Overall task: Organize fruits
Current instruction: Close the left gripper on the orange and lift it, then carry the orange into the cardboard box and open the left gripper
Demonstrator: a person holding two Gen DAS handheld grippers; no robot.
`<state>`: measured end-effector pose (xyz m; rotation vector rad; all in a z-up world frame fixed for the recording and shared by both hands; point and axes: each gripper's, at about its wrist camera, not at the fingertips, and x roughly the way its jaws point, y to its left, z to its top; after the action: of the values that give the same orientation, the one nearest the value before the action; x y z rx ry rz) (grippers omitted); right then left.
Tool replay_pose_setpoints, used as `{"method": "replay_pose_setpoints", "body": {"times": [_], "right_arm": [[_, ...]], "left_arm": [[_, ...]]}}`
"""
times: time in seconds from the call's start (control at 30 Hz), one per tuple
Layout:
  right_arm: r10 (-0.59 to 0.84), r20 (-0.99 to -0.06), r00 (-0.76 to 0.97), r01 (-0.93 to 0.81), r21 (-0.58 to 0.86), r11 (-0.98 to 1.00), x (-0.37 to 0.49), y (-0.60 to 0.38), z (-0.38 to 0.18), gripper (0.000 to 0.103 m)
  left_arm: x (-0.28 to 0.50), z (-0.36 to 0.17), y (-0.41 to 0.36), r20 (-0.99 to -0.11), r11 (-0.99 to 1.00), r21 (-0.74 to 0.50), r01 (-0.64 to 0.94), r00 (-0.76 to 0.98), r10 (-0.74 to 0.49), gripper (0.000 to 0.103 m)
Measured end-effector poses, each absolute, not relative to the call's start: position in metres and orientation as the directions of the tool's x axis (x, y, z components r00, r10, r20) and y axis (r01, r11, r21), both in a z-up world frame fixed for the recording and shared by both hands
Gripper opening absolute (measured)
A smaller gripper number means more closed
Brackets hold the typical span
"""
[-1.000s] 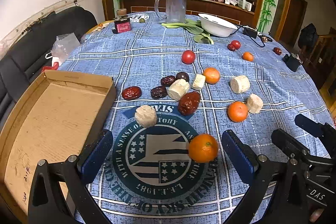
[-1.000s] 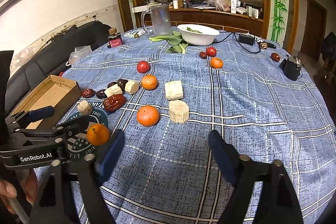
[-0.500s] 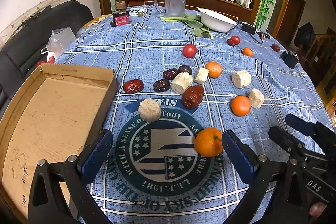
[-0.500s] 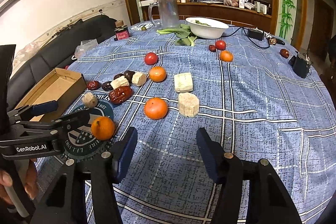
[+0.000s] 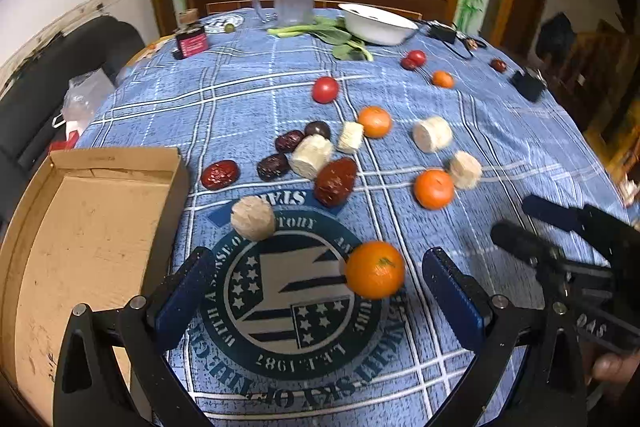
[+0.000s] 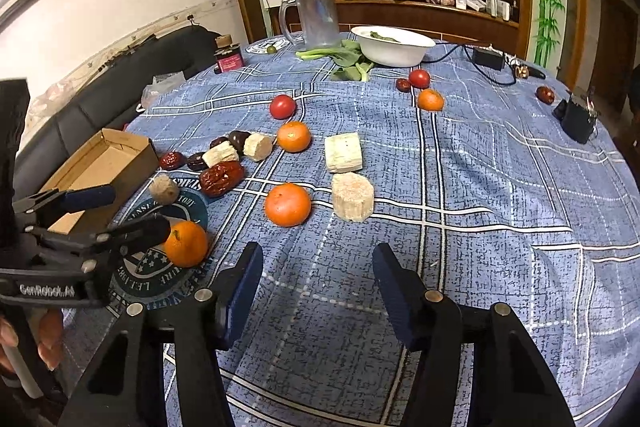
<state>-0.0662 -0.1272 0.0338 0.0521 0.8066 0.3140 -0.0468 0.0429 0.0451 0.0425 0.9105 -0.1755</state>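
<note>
Blue-checked bench (image 6: 500,187), far shelf clutter blurred, box (image 5: 80,247) cut off left, left tongs (image 5: 316,291) apart around orange (image 5: 375,269), right tongs (image 6: 318,287) apart, empty.

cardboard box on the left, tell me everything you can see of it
The cardboard box is a shallow, open-topped tray of plain brown card with low walls and a scuffed, speckled floor. Nothing lies in the part that shows. It sits flat at the left edge of the blue tablecloth, beside the round printed emblem; nothing visibly touches it besides the cloth.
</note>
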Motion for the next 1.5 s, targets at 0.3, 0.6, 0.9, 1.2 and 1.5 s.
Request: {"method": "replay_pose_setpoints", "body": {"times": [0.3,0.6,0.9,1.2,1.5], "right_arm": [[0.298,-0.709,0.639,-0.272,0.153,0.95,-0.063,-0.124,0.031,0.061],[0.315,-0.719,0.619,-0.273,0.179,0.945,-0.055,-0.13,0.03,0.061],[0.379,-0.738,0.558,-0.35,0.204,0.914,-0.026,-0.107,0.028,0.057],[0.328,-0.789,0.519,-0.366,0.142,0.92,0.002,-0.086,0.012,0.036],[0.377,-0.748,0.546,-0.372,0.186,0.909,-0.021,-0.085,0.036,0.036]], "left_arm": [[-0.049,0.034,0.016,-0.802,0.963,-0.014,0.269,0.572,-0.171,0.102],[-0.038,0.014,0.016,-0.833,0.967,-0.025,0.253,0.53,-0.16,0.044],[-0.041,0.025,0.027,-0.821,0.973,-0.051,0.225,0.545,-0.169,0.034],[-0.042,0.032,0.037,-0.817,0.982,-0.031,0.184,0.561,-0.131,0.034],[-0.049,0.051,0.051,-0.799,0.991,-0.009,0.132,0.594,-0.086,0.034]]}}
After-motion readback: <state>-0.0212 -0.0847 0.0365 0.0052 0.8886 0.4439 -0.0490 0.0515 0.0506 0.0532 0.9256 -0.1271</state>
